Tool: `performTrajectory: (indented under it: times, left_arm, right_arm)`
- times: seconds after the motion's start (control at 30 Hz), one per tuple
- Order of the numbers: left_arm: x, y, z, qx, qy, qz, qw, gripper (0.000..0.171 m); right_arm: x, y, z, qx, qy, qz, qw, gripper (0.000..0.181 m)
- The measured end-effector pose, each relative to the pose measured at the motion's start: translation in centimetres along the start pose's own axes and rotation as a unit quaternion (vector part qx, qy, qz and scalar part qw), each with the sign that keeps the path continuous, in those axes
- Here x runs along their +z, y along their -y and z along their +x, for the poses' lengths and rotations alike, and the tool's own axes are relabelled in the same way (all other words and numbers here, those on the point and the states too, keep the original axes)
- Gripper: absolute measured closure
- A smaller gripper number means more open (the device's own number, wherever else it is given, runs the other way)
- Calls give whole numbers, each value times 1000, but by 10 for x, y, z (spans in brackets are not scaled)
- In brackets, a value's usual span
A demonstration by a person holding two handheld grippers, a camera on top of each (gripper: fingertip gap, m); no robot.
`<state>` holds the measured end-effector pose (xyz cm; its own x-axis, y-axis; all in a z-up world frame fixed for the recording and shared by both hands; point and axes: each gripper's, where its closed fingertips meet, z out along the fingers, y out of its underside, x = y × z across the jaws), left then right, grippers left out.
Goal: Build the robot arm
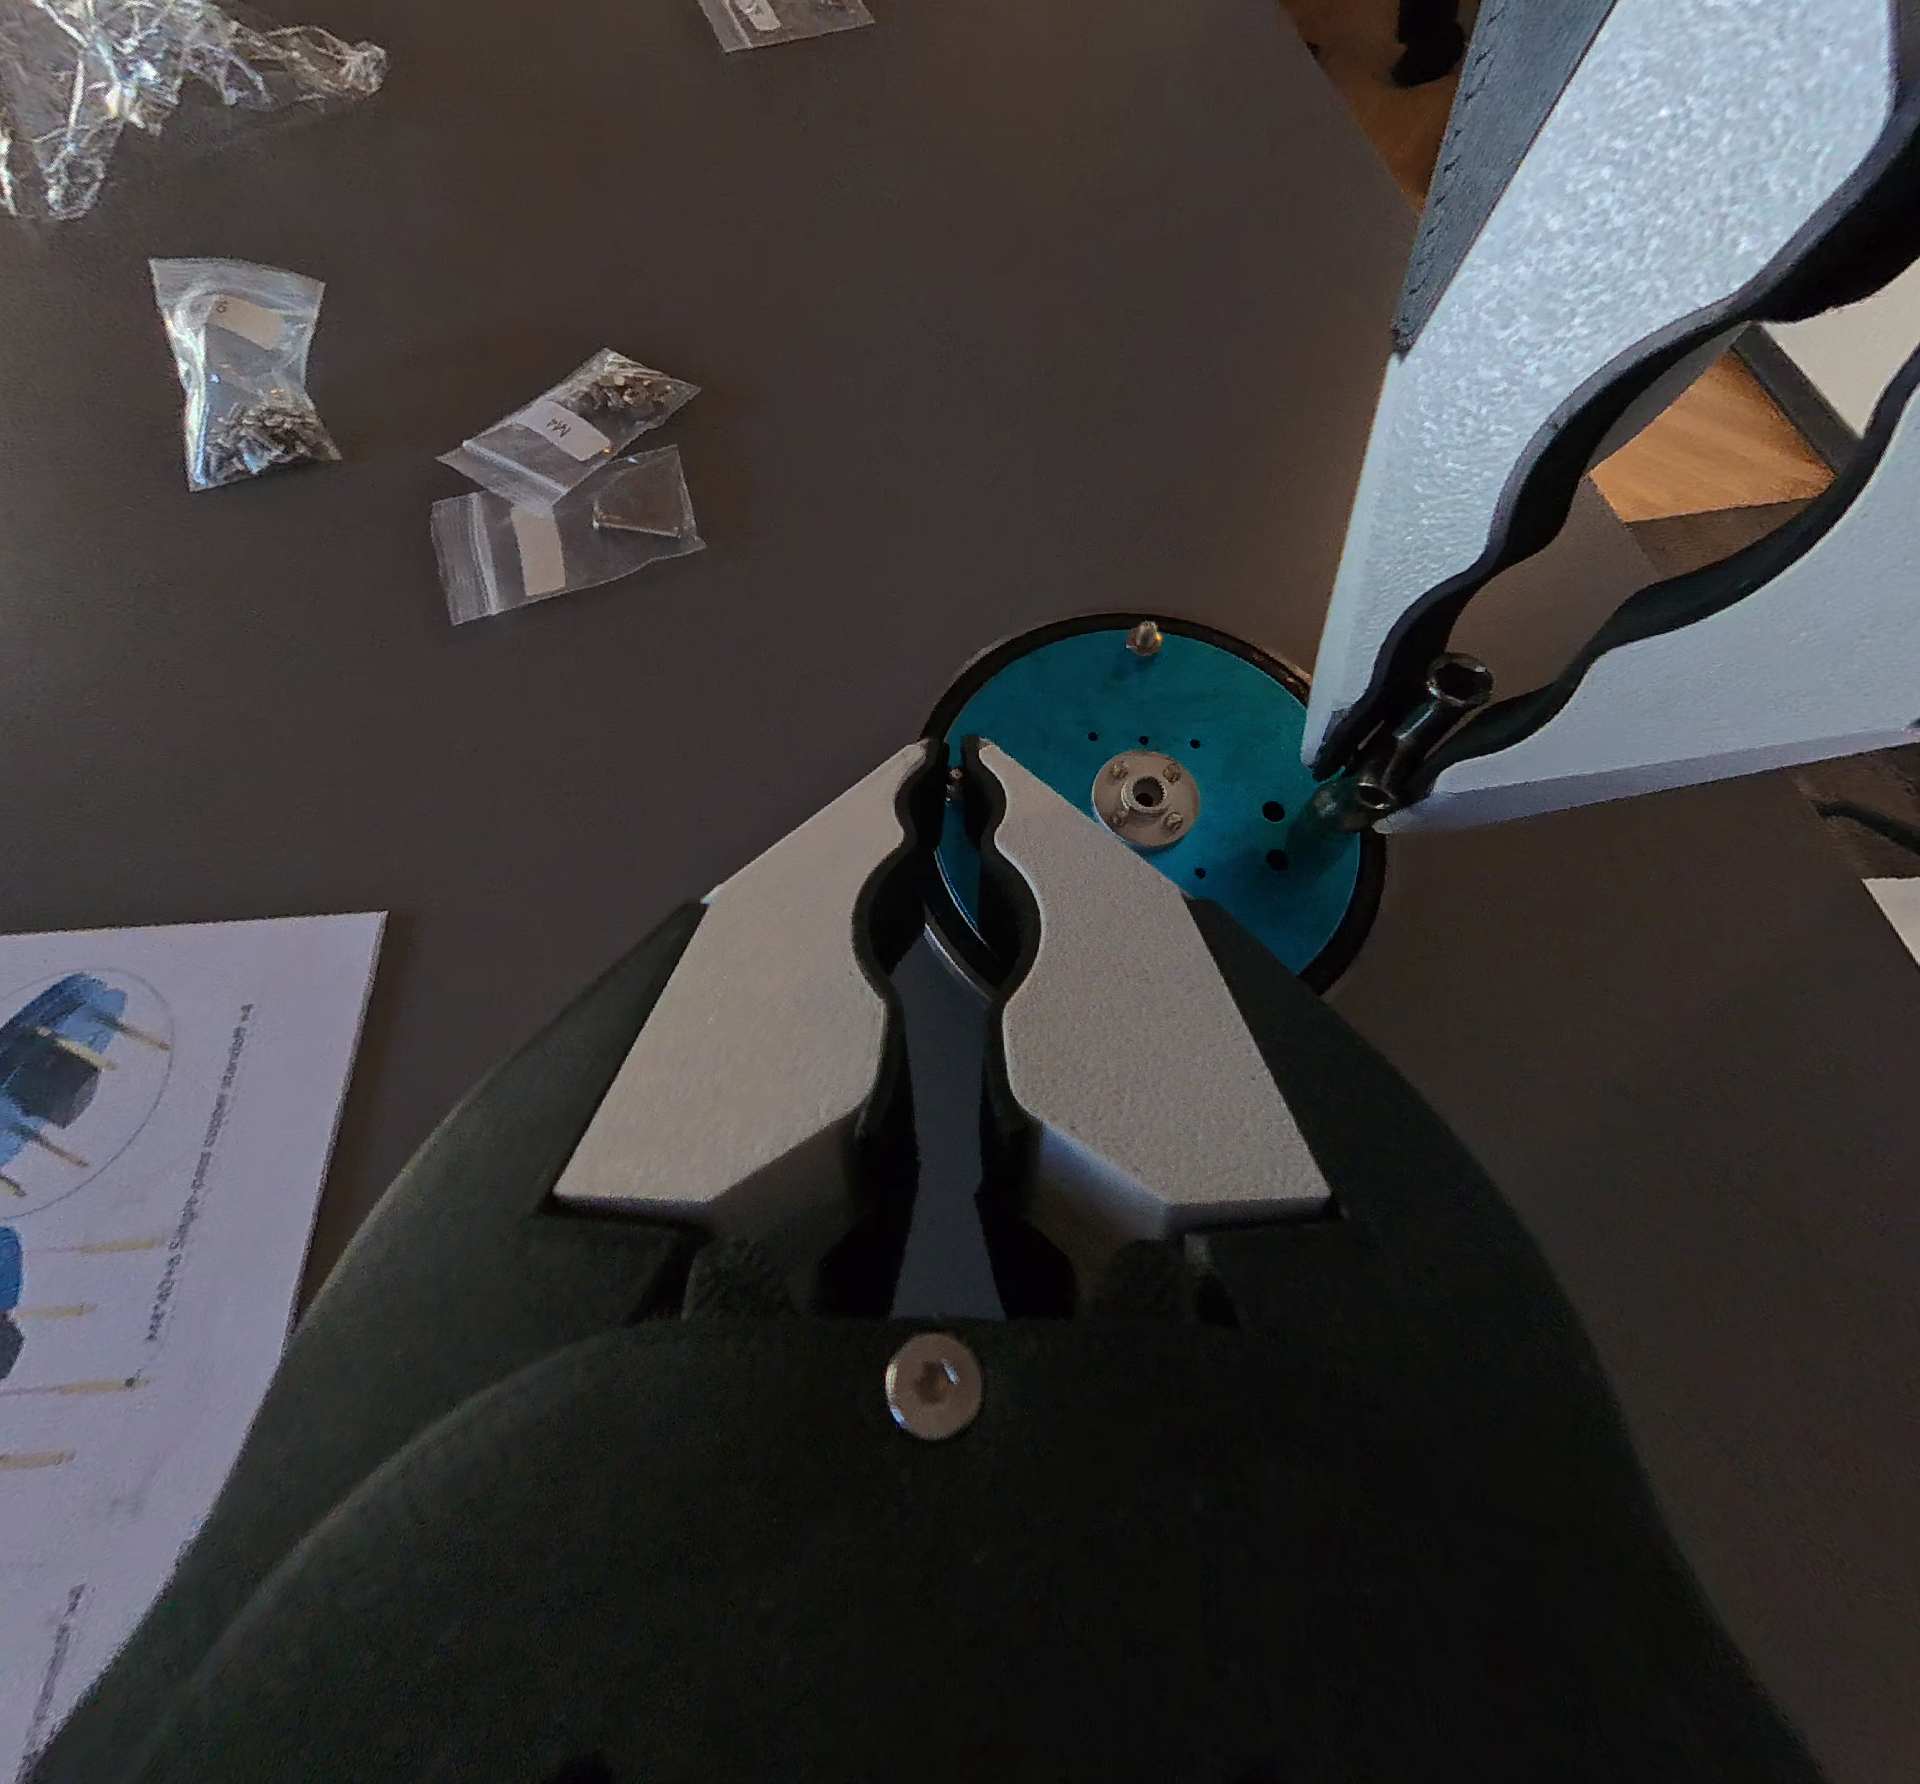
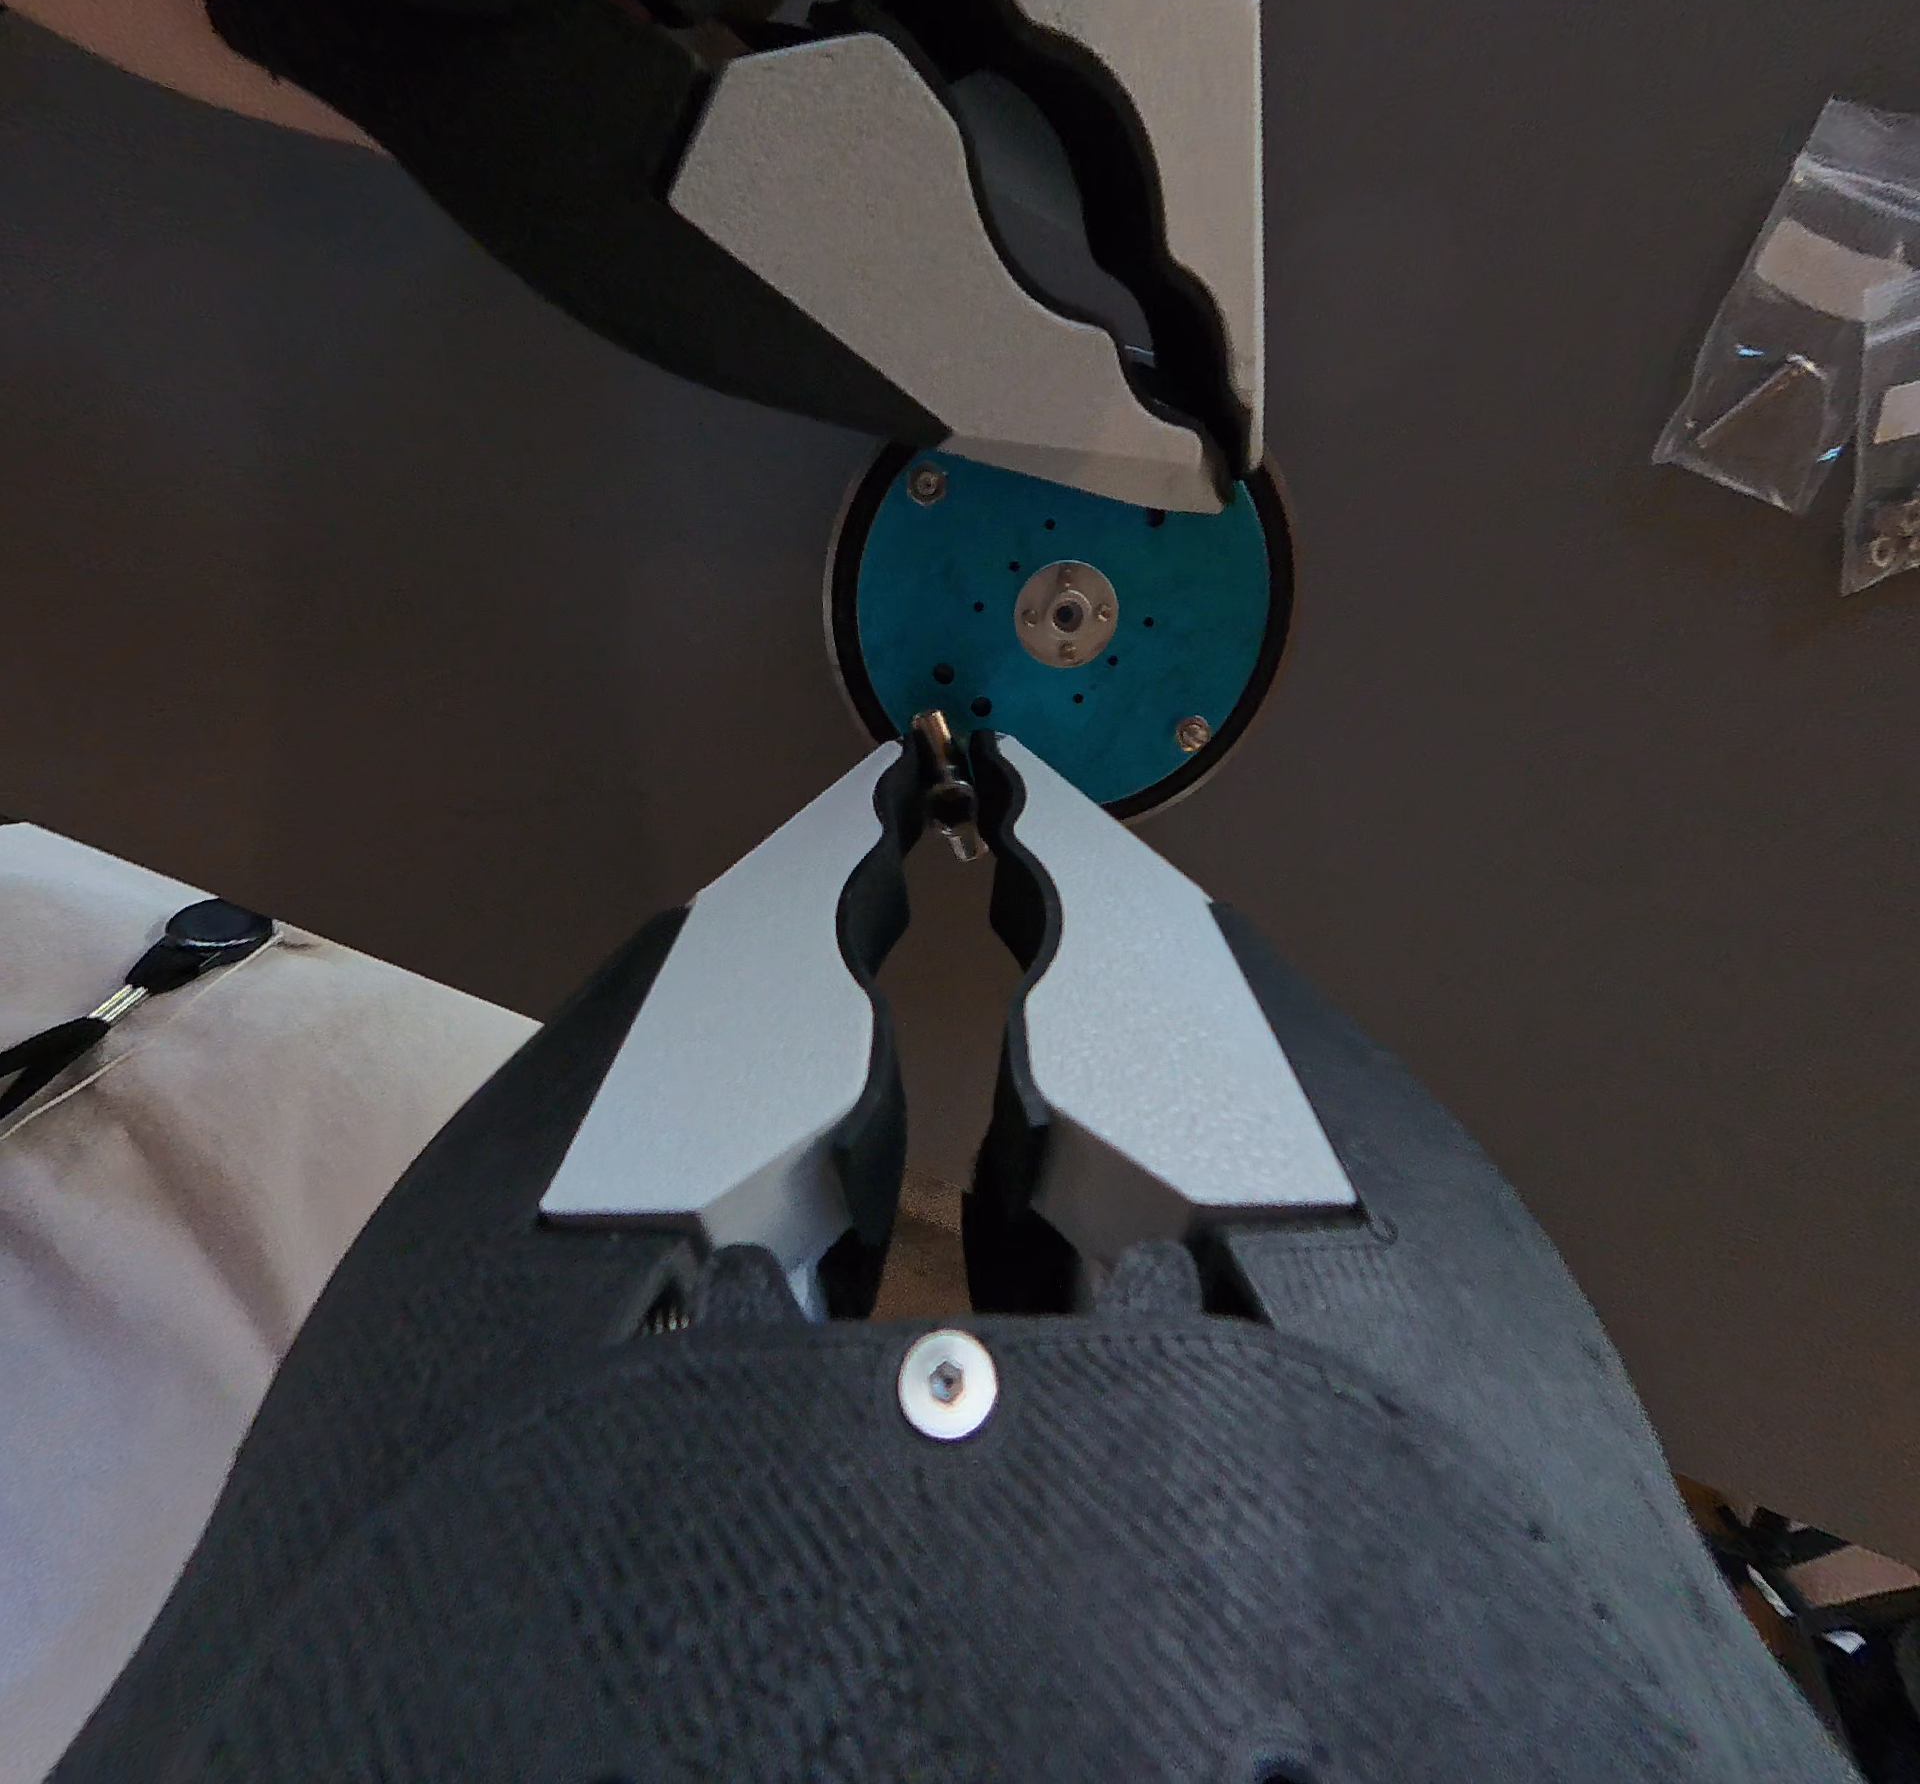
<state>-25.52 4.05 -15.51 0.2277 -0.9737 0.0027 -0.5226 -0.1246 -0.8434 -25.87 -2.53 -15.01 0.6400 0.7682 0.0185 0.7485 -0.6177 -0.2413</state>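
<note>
Desk: dark grey desk (image 1: 1039, 332), with a strip of wooden floor (image 1: 1704, 446) past its far edge.
Disc: a teal disc (image 1: 1195, 778) in a black ring lies flat on the desk; a silver hub (image 1: 1146, 796) sits at its centre, small holes are drilled around it, and a screw head (image 2: 1195, 729) shows near the rim.
Left gripper: the left gripper (image 1: 958, 752) has its jaws nearly closed over the disc's edge, one tip inside the rim and one outside, pinching it.
Right gripper: the right gripper (image 2: 948, 745) has its jaws closed on a small metal socket tool (image 2: 940, 789), whose tip meets the disc near its rim, opposite the left gripper.
Bags: several small clear bags (image 1: 566, 487) of screws lie well apart from the disc; crumpled clear wrap (image 1: 135, 72) lies at the far corner.
Sheet: a printed sheet (image 1: 156, 1215) with blue drawings lies at the desk's near side, left of the left gripper.
Person: a beige garment (image 2: 208, 1215) with a black cord shows beside the right gripper.
</note>
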Motion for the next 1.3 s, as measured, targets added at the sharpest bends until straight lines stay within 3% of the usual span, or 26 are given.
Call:
performTrajectory:
  times: [1.0, 1.1, 1.23, 1.3]
  left_arm:
    - [-18, -12, -15, -54, 65, 0, 996, 169]
    - [-16, -10, -15, -64, 57, 3, 996, 169]
    - [-10, -7, -12, -54, 44, 3, 998, 169]
    - [-10, -7, -12, -41, 42, -3, 998, 169]
  right_arm:
    - [3, 12, 5, 17, 22, 9, 1000, 170]
    - [4, 15, 0, -10, 23, 1, 1000, 171]
    - [3, 14, -5, -144, 37, 7, 989, 173]
    - [-1, 15, -7, -172, 52, 28, 983, 173]
